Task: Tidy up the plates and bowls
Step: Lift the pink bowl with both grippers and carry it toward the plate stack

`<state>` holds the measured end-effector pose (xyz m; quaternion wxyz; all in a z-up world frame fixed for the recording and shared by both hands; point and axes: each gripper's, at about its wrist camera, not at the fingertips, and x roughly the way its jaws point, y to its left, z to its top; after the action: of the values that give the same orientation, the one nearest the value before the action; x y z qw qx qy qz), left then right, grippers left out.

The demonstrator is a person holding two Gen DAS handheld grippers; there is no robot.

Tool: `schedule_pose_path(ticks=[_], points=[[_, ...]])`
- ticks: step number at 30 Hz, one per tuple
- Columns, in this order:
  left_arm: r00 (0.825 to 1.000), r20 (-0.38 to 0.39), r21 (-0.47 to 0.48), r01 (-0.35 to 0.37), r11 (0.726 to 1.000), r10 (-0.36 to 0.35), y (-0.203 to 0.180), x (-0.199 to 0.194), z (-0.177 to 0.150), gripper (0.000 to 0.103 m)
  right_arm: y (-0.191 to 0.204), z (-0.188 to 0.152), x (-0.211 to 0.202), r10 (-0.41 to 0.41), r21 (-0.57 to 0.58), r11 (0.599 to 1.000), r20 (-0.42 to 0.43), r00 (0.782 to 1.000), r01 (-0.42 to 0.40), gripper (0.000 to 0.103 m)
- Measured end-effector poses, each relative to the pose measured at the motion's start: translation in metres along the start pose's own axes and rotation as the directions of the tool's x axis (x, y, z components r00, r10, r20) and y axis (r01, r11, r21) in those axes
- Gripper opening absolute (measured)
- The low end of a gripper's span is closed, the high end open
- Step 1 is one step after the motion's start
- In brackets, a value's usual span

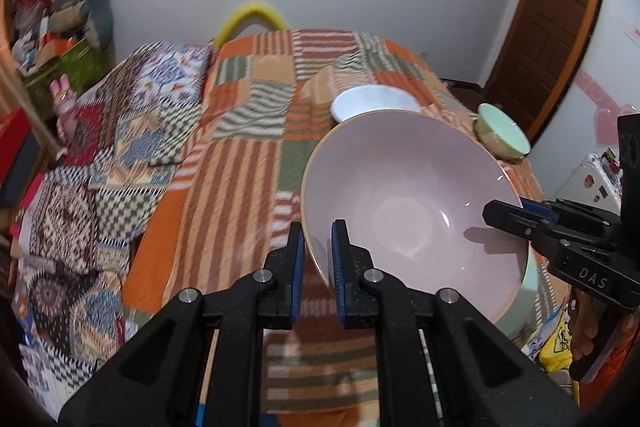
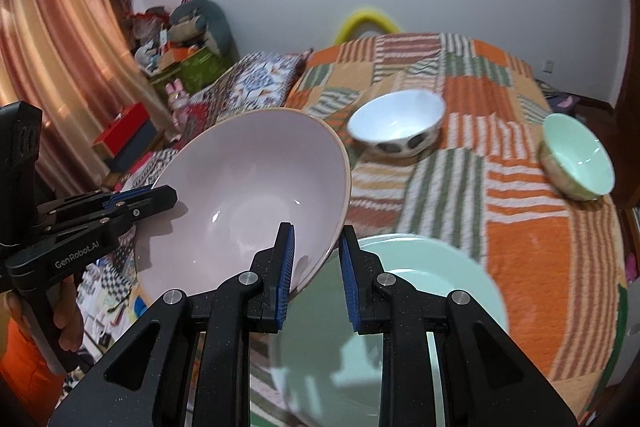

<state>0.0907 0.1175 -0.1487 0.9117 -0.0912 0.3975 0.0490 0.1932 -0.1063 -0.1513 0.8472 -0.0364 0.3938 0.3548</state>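
Note:
A large pink bowl (image 1: 412, 203) with a green outside is held tilted above the bed. My left gripper (image 1: 317, 263) is shut on its near rim; my right gripper (image 2: 316, 267) is shut on the opposite rim (image 2: 256, 187). Each gripper shows in the other's view: the right gripper (image 1: 516, 219) and the left gripper (image 2: 140, 199). A pale green plate (image 2: 420, 291) lies on the bedspread under my right gripper. A white bowl with dark spots (image 2: 396, 127) and a small green bowl (image 2: 576, 155) sit farther back on the bed; they also show in the left wrist view, the white bowl (image 1: 376, 101) and the green bowl (image 1: 502, 131).
The bed carries an orange and green patchwork bedspread (image 2: 520, 227), with a patterned quilt (image 1: 120, 131) on its left. Boxes and toys (image 2: 176, 39) pile up by the curtain (image 2: 52, 59). A wooden door (image 1: 552, 11) stands at the right.

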Motion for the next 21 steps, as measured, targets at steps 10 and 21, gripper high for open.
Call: schedule_pose_path(ticks=[10,21], points=[[0.996,-0.086,-0.094,-0.04,0.995,0.032,0.035,0.018,-0.038,0.012,0.026,-0.02,0.034,0.042,-0.038,0.998,-0.1,0.994,-0.046,0.021],[0.987,-0.149,-0.171,-0.081,0.982,0.056,0.065,0.037,-0.068,0.012,0.047,-0.036,0.071,0.046,-0.081,0.995,-0.21,0.977,-0.064,0.021]])
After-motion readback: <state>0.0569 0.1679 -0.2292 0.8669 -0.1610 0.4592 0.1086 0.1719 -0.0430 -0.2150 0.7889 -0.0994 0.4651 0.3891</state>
